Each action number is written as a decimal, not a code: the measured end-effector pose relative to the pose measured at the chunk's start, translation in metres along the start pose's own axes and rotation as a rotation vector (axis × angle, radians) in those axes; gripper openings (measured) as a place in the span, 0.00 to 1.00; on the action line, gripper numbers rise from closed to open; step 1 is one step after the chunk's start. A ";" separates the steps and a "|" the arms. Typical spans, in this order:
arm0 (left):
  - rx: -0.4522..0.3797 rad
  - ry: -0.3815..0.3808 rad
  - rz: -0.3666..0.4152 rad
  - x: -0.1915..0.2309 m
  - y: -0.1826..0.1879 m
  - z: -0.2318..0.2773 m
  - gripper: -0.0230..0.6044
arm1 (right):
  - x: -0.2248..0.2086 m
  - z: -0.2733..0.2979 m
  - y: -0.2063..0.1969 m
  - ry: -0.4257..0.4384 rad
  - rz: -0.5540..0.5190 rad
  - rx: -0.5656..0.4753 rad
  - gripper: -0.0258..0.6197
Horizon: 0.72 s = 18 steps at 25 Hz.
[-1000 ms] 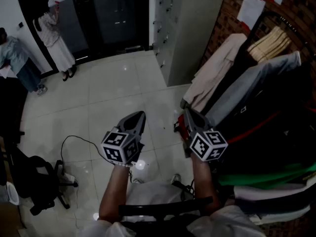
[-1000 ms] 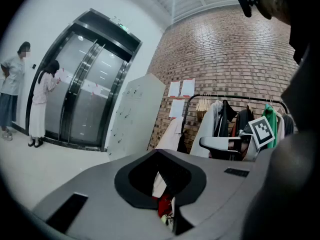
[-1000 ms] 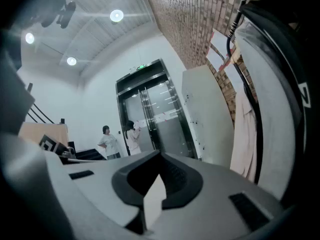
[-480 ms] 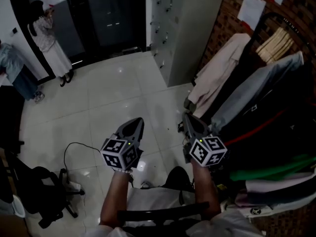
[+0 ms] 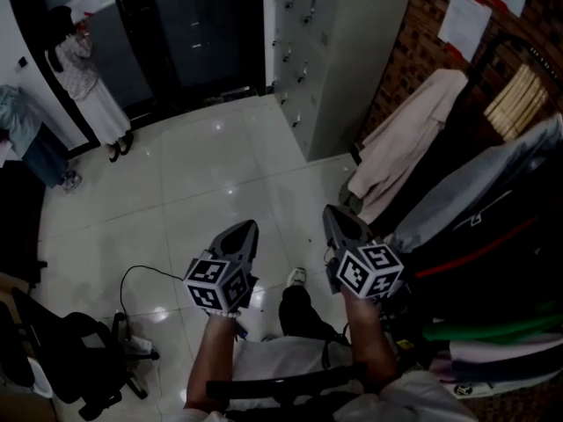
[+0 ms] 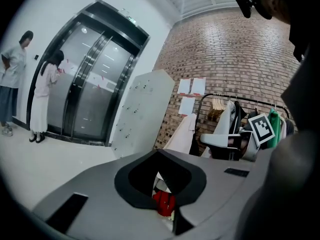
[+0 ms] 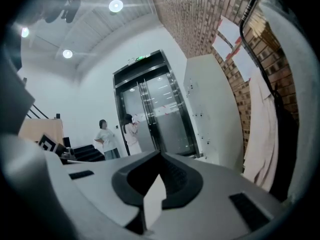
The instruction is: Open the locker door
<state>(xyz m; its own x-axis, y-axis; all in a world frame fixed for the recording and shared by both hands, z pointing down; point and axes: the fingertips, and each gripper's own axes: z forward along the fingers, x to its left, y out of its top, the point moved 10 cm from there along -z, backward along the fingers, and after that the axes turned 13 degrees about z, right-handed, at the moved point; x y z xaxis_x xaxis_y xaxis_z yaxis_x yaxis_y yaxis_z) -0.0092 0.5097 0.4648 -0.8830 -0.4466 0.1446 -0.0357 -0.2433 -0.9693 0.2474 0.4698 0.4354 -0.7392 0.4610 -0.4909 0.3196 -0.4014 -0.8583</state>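
The grey locker bank (image 5: 303, 33) stands at the far end of the room, its doors all closed, small handles on each. It also shows in the left gripper view (image 6: 140, 109) and in the right gripper view (image 7: 207, 109). Both grippers hang in the air over the tiled floor, well short of the lockers. My left gripper (image 5: 247, 225) points forward with its jaw tips together and nothing in it (image 6: 158, 151). My right gripper (image 5: 329, 210) is beside it, also shut and empty (image 7: 161, 153).
A clothes rack (image 5: 493, 104) with hanging garments fills the right side along the brick wall (image 5: 413, 51). A black office chair (image 5: 70, 350) and a floor cable (image 5: 145, 275) lie at the left. Two people (image 5: 84, 69) stand by the dark glass doors (image 5: 202, 25).
The person has stepped forward, so the chair and cable slid back and the clothes rack passed further along the right. Both grippers kept their place in front, jaws together.
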 end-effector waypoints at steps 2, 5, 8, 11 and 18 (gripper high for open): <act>0.001 0.017 0.010 0.017 0.006 0.018 0.02 | -0.008 0.029 0.006 0.021 0.010 -0.001 0.05; 0.002 0.043 0.014 0.040 0.021 0.051 0.02 | -0.024 0.072 0.023 0.048 0.017 0.002 0.05; -0.004 0.063 0.019 0.059 0.041 0.091 0.03 | -0.045 0.114 0.049 0.068 0.018 0.004 0.05; -0.011 0.078 0.031 0.077 0.060 0.131 0.02 | -0.066 0.151 0.075 0.086 0.016 -0.001 0.05; -0.026 0.095 0.014 0.102 0.088 0.213 0.02 | -0.116 0.215 0.122 0.112 0.022 0.000 0.04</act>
<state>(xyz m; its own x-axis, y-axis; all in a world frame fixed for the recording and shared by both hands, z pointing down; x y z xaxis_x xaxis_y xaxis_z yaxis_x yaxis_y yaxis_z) -0.0032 0.2594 0.4364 -0.9239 -0.3656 0.1131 -0.0344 -0.2149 -0.9760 0.2449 0.1975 0.4200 -0.6613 0.5377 -0.5231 0.3351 -0.4121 -0.8473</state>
